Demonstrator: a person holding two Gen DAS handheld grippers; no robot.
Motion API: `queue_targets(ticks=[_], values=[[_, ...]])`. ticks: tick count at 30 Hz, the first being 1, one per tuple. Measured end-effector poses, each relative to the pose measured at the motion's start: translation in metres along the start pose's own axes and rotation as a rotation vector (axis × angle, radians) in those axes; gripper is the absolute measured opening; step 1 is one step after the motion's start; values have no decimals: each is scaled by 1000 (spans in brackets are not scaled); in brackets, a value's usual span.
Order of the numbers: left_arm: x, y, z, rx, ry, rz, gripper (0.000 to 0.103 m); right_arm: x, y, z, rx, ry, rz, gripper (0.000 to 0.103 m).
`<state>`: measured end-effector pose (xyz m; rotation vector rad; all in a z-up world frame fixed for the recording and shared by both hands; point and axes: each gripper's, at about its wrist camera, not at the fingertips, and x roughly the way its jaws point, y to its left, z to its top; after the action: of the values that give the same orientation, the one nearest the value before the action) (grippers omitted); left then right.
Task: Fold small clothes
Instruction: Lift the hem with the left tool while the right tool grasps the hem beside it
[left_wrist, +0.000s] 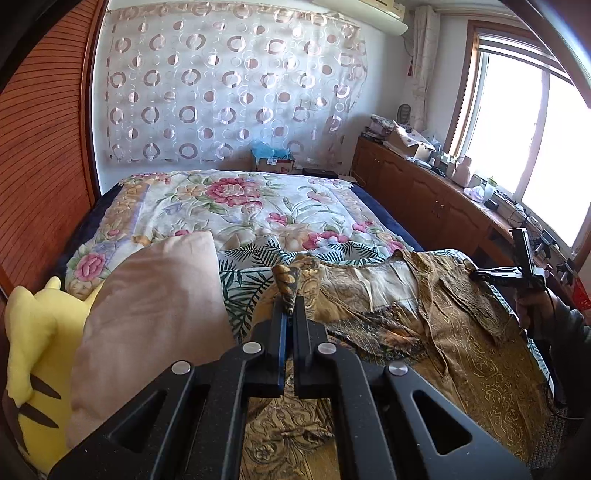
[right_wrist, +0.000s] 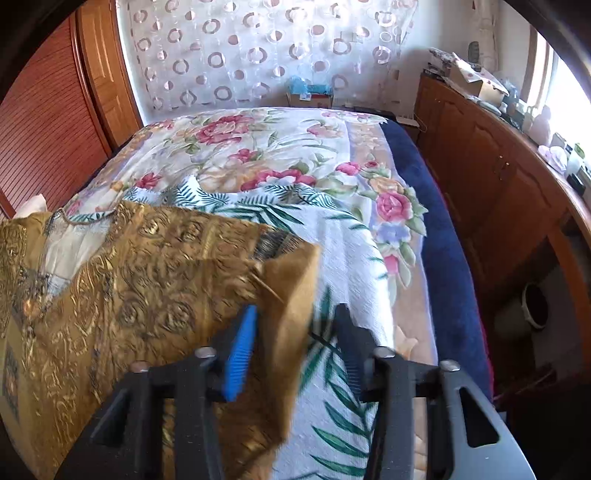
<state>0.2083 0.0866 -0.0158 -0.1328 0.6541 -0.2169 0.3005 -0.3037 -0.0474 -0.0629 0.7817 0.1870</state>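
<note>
A golden-brown patterned garment (left_wrist: 461, 332) lies spread on the bed, over a white cloth with green leaf print (left_wrist: 243, 273). My left gripper (left_wrist: 290, 306) is shut on a corner of the garment and lifts it slightly. In the right wrist view the garment (right_wrist: 129, 295) fills the left side, with one corner (right_wrist: 295, 288) between the open fingers of my right gripper (right_wrist: 295, 314). The blue pad (right_wrist: 240, 354) sits left of that corner. The right gripper also shows in the left wrist view (left_wrist: 484, 275) at the garment's far right edge.
A pink pillow (left_wrist: 147, 325) and a yellow plush toy (left_wrist: 33, 354) lie at the left. A floral quilt (left_wrist: 240, 206) covers the bed. Wooden cabinets (left_wrist: 424, 192) with clutter run along the right under the window. A wooden wardrobe (left_wrist: 40, 147) stands at the left.
</note>
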Motion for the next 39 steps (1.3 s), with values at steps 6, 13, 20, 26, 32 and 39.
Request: queue_targets(ticks=[6, 13, 20, 26, 32, 39], values=[[-24, -4, -16, -10, -23, 24, 3, -26, 29, -13, -57, -69, 44, 3], [-60, -3, -32, -33, -77, 46, 3, -101, 33, -49, -29, -238, 105, 3], [-93, 7, -57, -73, -134, 77, 3, -158, 34, -100, -33, -323, 136, 3], [-121, 25, -90, -116, -149, 110, 3, -177, 23, -152, -31, -339, 147, 3], [-153, 29, -122, -139, -181, 124, 3, -207, 21, -204, -1, -332, 78, 3], [-196, 19, -154, -119, -178, 142, 3, -251, 30, -249, 0, -312, 72, 3]])
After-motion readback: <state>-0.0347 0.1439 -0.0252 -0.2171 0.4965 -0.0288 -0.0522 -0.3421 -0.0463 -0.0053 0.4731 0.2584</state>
